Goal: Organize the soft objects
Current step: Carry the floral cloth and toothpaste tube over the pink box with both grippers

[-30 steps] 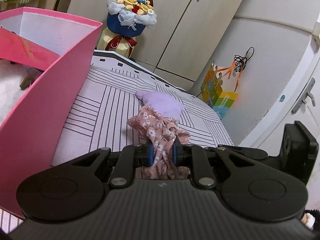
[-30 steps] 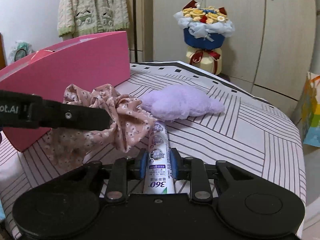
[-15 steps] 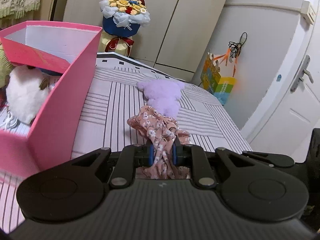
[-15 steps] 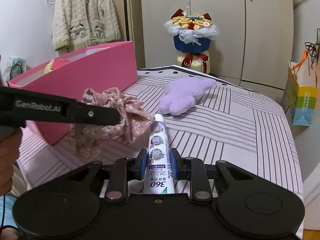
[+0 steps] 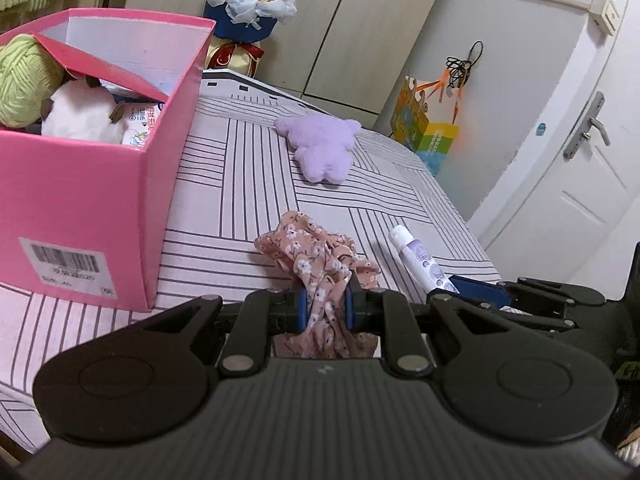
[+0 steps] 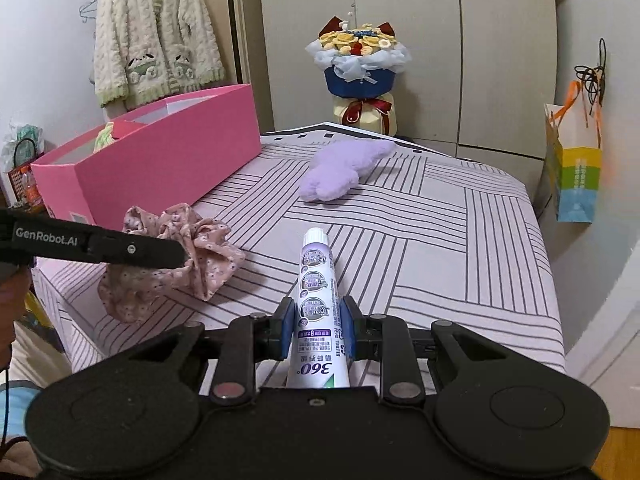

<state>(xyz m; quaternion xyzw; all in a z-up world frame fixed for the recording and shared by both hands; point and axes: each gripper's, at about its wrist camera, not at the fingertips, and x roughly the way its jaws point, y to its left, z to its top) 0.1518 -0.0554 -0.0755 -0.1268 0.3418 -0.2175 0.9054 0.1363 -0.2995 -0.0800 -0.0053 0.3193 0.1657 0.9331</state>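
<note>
My left gripper (image 5: 325, 307) is shut on a pink floral scrunchie (image 5: 316, 256) and holds it over the near edge of the striped bed; the scrunchie (image 6: 192, 252) also shows in the right wrist view. My right gripper (image 6: 316, 330) is shut on a white and purple tube (image 6: 318, 304), seen too in the left wrist view (image 5: 420, 260). A pink box (image 5: 100, 184) stands on the bed to the left, with green yarn (image 5: 20, 80) and a white plush (image 5: 80, 112) inside. A purple plush toy (image 5: 320, 148) lies further back on the bed.
The striped bed cover (image 6: 440, 240) fills the middle. A flower bouquet (image 6: 360, 68) stands behind the bed by the wardrobe. A colourful paper bag (image 6: 572, 176) hangs at the right. A door (image 5: 580, 160) is at the far right.
Both grippers have pulled back and up from the bed with their loads. The box's inside and the purple plush show more fully now.
</note>
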